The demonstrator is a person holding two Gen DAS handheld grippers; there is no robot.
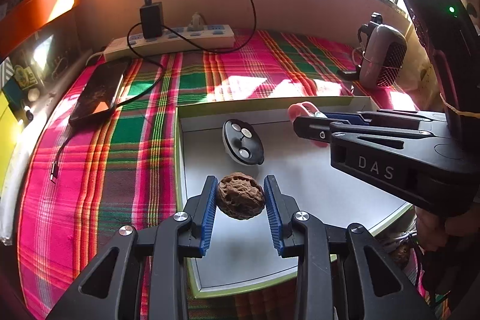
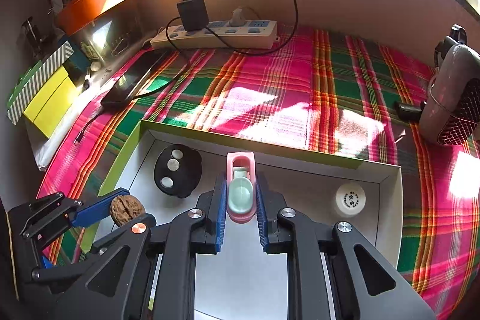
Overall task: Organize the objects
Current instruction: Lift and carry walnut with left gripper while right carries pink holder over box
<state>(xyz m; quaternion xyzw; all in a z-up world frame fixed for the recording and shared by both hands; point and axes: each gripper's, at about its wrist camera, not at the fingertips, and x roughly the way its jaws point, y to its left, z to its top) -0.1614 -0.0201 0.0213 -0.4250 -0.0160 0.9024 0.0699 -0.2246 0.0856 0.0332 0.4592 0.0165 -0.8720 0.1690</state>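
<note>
My left gripper (image 1: 241, 194) is shut on a brown walnut (image 1: 241, 195) and holds it over the left part of the white box tray (image 1: 300, 170). It also shows in the right wrist view (image 2: 127, 209). My right gripper (image 2: 240, 201) is shut on a small pink and mint toy toilet (image 2: 240, 188) over the tray's middle (image 2: 387, 200). A black round object with three silver buttons (image 1: 243, 141) lies in the tray near its far left corner; it also shows in the right wrist view (image 2: 177, 170). A small white round cap (image 2: 350, 199) lies in the tray at right.
The tray sits on a pink, green and red plaid cloth (image 1: 99, 170). A black phone (image 1: 97, 92) with a cable, a power strip (image 1: 174, 39) with a black charger, and a grey speaker-like device (image 1: 382, 56) stand beyond it. Yellow and striped boxes (image 2: 45, 92) stand far left.
</note>
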